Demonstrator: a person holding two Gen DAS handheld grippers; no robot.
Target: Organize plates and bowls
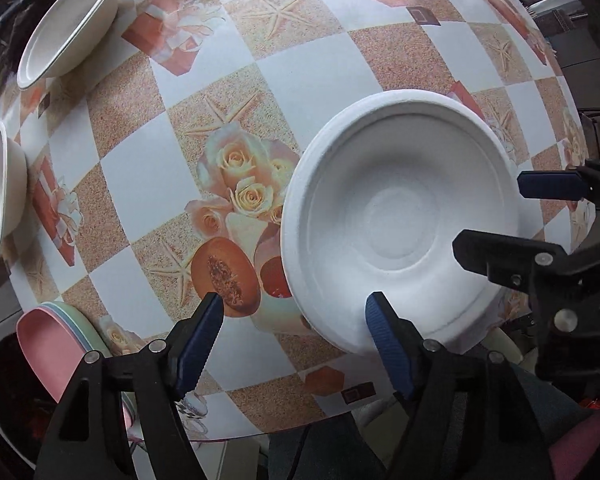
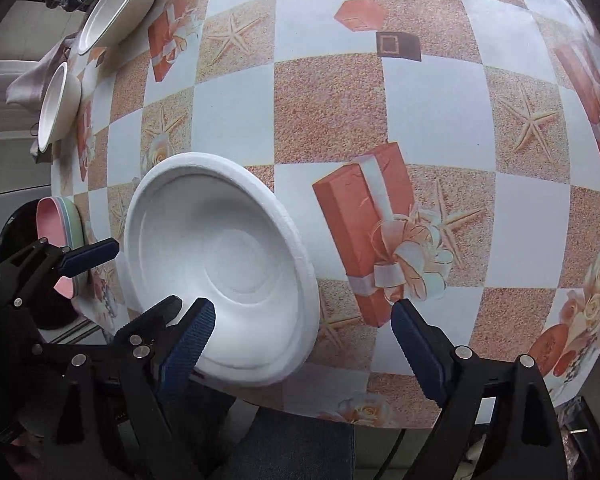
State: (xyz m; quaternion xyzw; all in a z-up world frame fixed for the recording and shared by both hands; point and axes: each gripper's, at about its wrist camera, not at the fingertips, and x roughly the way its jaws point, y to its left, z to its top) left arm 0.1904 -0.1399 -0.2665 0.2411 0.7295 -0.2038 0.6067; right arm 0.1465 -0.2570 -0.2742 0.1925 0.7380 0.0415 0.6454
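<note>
While the white plate lies flat near the table's front edge, the left gripper and right gripper stand spread, holding nothing; 2 bowls sit far left.

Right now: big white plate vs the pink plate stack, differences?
The white plate is single, foam-like and lies near the table's front edge between both open grippers; the pink plate stack holds several pastel plates, pink on top, at the table's corner. White looks larger, though the fisheye may exaggerate. Both sit face up, ungripped.
</note>
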